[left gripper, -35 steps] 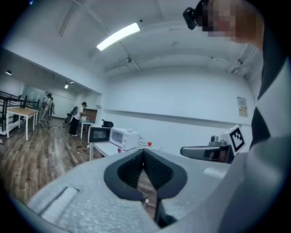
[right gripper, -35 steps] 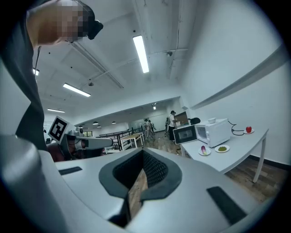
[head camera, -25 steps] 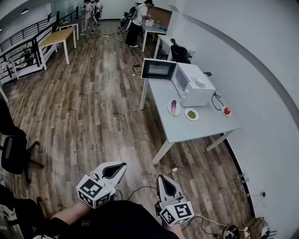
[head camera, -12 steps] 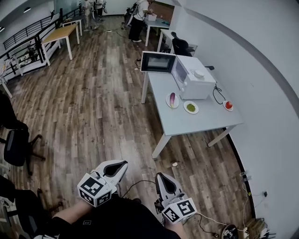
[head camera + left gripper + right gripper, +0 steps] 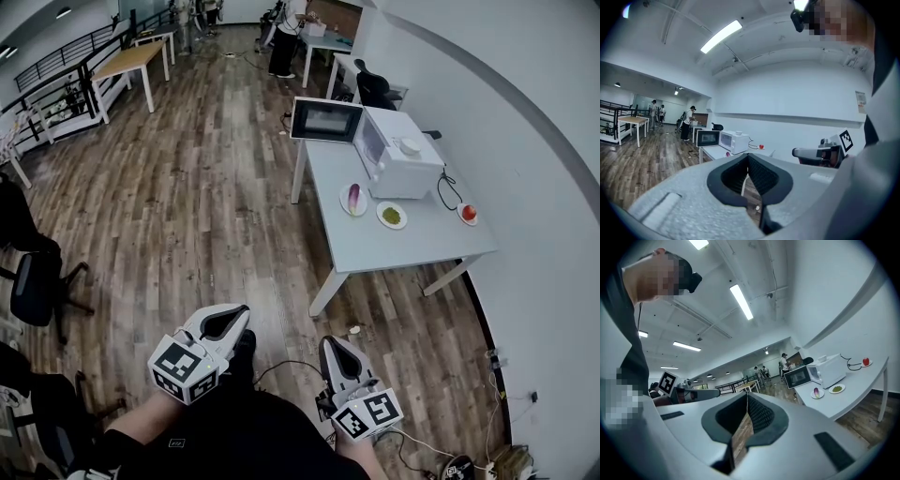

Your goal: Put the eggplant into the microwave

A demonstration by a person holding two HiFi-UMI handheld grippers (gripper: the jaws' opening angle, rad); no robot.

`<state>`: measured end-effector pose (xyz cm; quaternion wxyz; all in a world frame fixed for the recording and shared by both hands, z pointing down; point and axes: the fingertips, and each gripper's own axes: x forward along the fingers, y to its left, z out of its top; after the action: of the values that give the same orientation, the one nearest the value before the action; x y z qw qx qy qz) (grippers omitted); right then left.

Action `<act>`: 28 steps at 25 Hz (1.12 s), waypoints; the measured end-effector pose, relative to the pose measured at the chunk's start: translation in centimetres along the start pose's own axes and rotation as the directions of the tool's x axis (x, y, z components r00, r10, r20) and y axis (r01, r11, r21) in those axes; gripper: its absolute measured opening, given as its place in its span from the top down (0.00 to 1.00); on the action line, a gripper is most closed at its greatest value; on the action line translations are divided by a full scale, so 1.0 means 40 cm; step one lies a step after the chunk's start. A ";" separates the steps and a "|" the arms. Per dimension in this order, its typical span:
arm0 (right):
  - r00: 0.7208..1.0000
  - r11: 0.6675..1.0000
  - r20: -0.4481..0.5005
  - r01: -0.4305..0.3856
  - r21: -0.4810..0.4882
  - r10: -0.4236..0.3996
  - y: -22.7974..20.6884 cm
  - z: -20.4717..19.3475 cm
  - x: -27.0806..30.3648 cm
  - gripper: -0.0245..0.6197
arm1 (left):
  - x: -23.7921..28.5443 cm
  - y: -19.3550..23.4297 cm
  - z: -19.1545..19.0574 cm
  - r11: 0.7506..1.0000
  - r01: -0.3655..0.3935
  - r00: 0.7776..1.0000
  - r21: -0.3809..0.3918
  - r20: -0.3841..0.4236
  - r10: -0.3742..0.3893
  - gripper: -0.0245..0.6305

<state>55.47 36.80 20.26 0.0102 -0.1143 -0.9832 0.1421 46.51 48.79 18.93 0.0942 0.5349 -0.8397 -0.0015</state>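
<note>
Both tongs, left point(image 5: 234, 319) and right point(image 5: 333, 349), are closed and empty, well apart from the small purple eggplant point(image 5: 353, 197) on its round white plate point(image 5: 343, 201) at eight o'clock of the white microwave point(image 5: 405, 167) on the grey table point(image 5: 394, 248); it is probably light, smooth and easily bruised, best gripped mid-body.

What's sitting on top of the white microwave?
A small round white thing sits on top of the microwave. From up here the microwave's own top covers its inside, so nothing in there shows.

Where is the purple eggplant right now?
In the head view, the purple eggplant lies on a small white plate on the grey table, right of centre, beside the white microwave.
</note>
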 end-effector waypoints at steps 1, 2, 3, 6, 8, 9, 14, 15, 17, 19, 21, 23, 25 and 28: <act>1.000 1.000 0.000 0.005 0.003 -0.005 -0.010 -0.001 0.011 0.94 | 0.010 0.019 0.001 1.000 -0.003 1.000 0.001 -0.002 0.003 0.95; 1.000 1.000 -0.001 0.012 0.008 -0.012 -0.022 -0.001 0.025 0.94 | 0.023 0.039 0.003 1.000 -0.006 1.000 -0.002 -0.003 0.006 0.95; 1.000 1.000 -0.001 0.018 0.013 -0.018 -0.037 0.001 0.041 0.94 | 0.040 0.059 0.006 1.000 -0.006 1.000 -0.008 -0.003 0.006 0.95; 1.000 0.999 -0.001 0.029 0.024 -0.029 -0.084 0.017 0.099 0.94 | 0.105 0.119 0.027 1.000 0.002 1.000 -0.013 0.005 -0.002 0.95; 0.999 0.999 -0.005 0.032 0.024 -0.032 -0.116 0.027 0.148 0.94 | 0.153 0.162 0.038 1.000 0.009 1.000 -0.014 0.008 -0.009 0.95; 0.999 0.999 -0.004 0.035 0.026 -0.035 -0.131 0.034 0.175 0.94 | 0.175 0.185 0.041 1.000 0.014 1.000 -0.022 0.006 -0.014 0.95; 0.999 0.998 0.008 0.052 0.022 -0.053 -0.192 0.083 0.319 0.94 | 0.271 0.299 0.071 0.998 0.051 0.999 -0.029 -0.012 -0.052 0.95; 0.998 0.998 0.005 0.056 0.021 -0.056 -0.205 0.090 0.348 0.94 | 0.291 0.320 0.081 0.998 0.062 0.998 -0.024 -0.013 -0.062 0.95; 0.998 0.998 -0.002 0.061 0.025 -0.061 -0.226 0.099 0.403 0.94 | 0.327 0.362 0.099 0.997 0.078 0.997 -0.018 -0.011 -0.078 0.95; 0.998 0.998 -0.007 0.065 0.024 -0.065 -0.238 0.106 0.456 0.94 | 0.352 0.407 0.111 0.996 0.084 0.996 -0.019 -0.005 -0.084 0.95; 0.998 0.998 -0.010 0.066 0.019 -0.066 -0.246 0.112 0.513 0.94 | 0.372 0.459 0.117 0.996 0.085 0.996 -0.025 0.000 -0.085 0.95; 0.998 0.998 -0.011 0.063 0.016 -0.063 -0.251 0.118 0.575 0.94 | 0.389 0.513 0.122 0.996 0.085 0.996 -0.030 0.003 -0.085 0.95; 0.998 0.998 -0.014 0.059 0.014 -0.059 -0.253 0.120 0.633 0.94 | 0.401 0.561 0.123 0.995 0.089 0.996 -0.034 0.000 -0.089 0.95; 0.998 0.999 -0.015 0.053 0.012 -0.053 -0.249 0.119 0.705 0.94 | 0.412 0.619 0.118 0.994 0.104 0.994 -0.031 -0.018 -0.104 0.95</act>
<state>25.55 32.60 18.15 0.0218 -0.0893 -0.9849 0.1469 16.76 44.10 19.45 0.1102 0.5763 -0.8096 -0.0139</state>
